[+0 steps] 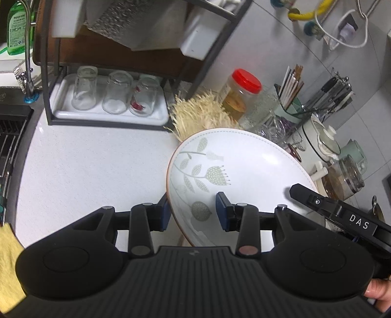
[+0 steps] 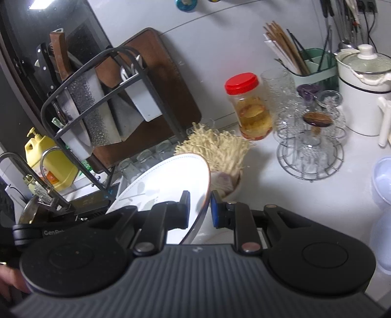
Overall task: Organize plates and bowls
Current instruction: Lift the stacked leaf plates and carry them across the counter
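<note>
Plate, one glossy round white ceramic with leaf print, rim clenched in both left gripper and right gripper jaws above speckled worktop

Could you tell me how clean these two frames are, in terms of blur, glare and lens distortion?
Left wrist view: the plate and glasses are sharp, while the upper rack smears with motion blur and the wall tiles bow from the fisheye. Right wrist view: softer overall, the glass stand is blurred, and a ceiling light glares on the dark panel at top left.
</note>
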